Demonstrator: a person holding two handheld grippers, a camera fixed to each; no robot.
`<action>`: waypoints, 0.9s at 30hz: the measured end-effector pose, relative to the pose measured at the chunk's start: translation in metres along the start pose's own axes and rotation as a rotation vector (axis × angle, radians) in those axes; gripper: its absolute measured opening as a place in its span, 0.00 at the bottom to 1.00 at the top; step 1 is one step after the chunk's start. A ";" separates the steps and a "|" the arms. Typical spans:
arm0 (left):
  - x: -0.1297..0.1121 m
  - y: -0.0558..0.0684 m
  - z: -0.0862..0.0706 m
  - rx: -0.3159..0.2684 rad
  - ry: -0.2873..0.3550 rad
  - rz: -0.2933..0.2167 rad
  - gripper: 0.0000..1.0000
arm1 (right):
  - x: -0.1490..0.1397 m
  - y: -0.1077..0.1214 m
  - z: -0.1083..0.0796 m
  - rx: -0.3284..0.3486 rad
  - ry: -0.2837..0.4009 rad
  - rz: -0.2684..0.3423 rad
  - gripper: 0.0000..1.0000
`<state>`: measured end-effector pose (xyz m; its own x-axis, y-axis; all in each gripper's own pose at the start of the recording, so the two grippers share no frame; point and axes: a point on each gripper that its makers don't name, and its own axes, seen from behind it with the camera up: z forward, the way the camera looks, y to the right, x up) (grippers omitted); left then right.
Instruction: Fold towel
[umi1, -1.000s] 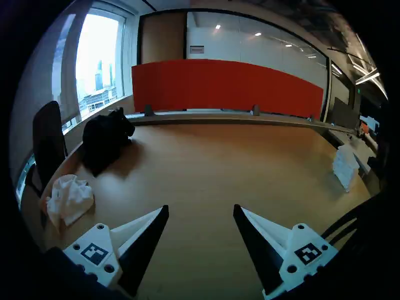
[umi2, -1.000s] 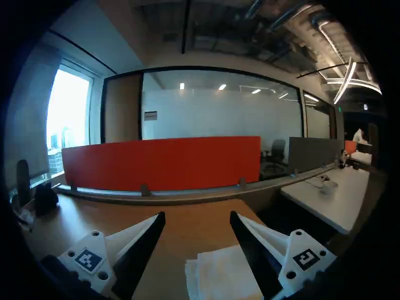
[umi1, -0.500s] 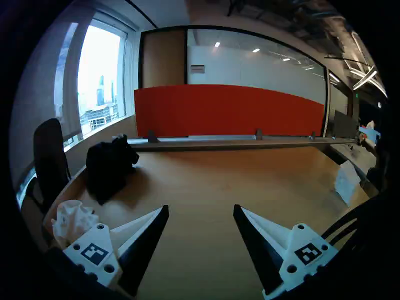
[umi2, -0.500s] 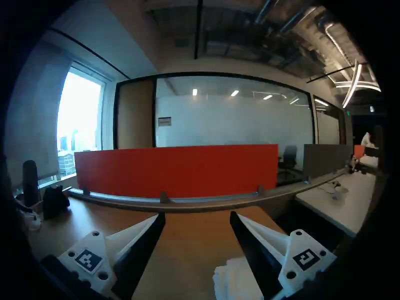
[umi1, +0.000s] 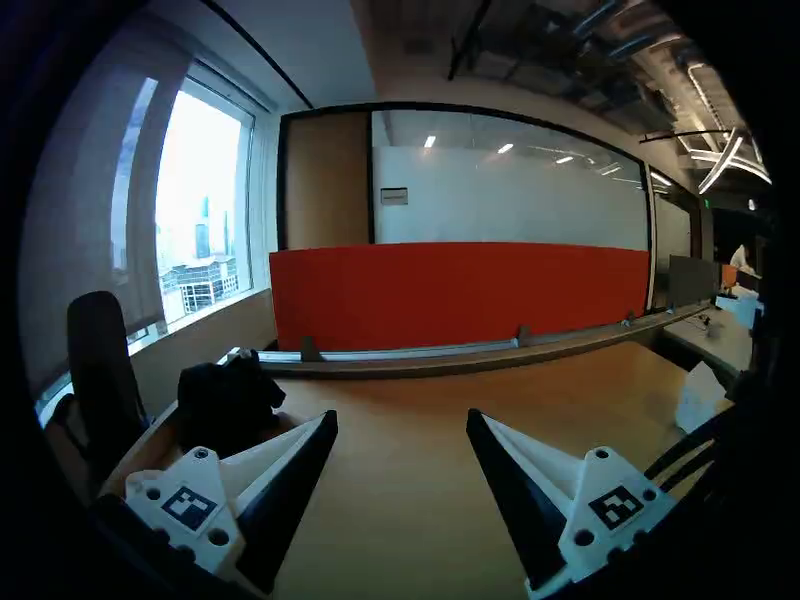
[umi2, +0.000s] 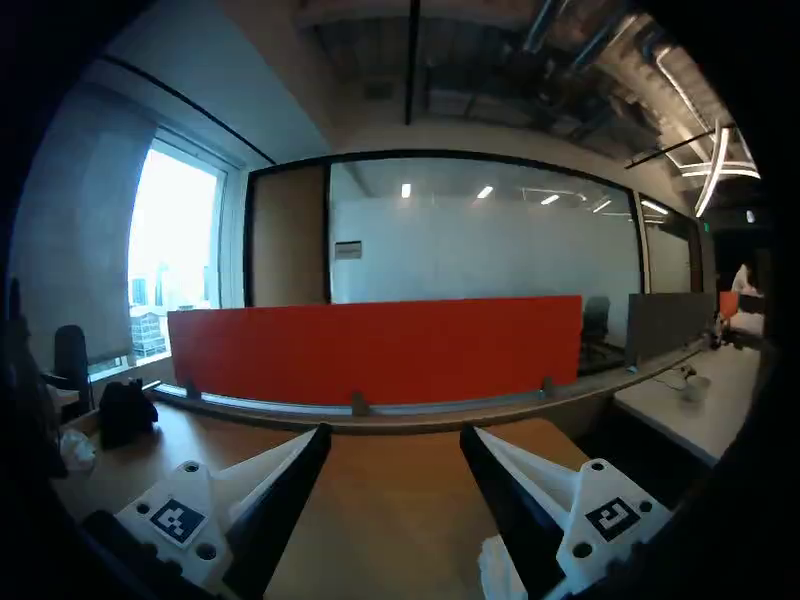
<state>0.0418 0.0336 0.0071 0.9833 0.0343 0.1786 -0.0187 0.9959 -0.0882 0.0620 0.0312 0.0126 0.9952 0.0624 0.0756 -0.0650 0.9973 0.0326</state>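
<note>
Aloft, left tool (umi1: 401, 413) spread, right tool (umi2: 395, 428) spread

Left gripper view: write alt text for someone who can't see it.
The left gripper hangs open and empty above a wooden desk. A black bag sits at left, a white towel at far right, a red divider behind.

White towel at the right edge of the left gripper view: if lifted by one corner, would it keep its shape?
Probably not. The white towel looks like soft folded cloth on the wooden desk, so it would likely droop and unfold. It seems light for its size; pushed, it would probably slide or bunch rather than roll.
</note>
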 end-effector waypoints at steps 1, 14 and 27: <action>0.004 0.000 0.002 0.000 0.009 0.001 0.96 | 0.001 -0.004 0.000 0.003 0.001 0.001 1.00; 0.016 0.005 0.009 -0.007 0.057 -0.018 0.96 | 0.003 -0.025 0.004 0.003 0.003 -0.012 1.00; -0.007 0.012 0.013 -0.024 0.084 -0.031 0.96 | -0.021 -0.027 -0.003 -0.025 -0.007 -0.008 1.00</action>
<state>0.0319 0.0460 0.0171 0.9951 -0.0050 0.0986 0.0157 0.9941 -0.1076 0.0435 0.0029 0.0068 0.9951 0.0542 0.0827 -0.0551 0.9984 0.0087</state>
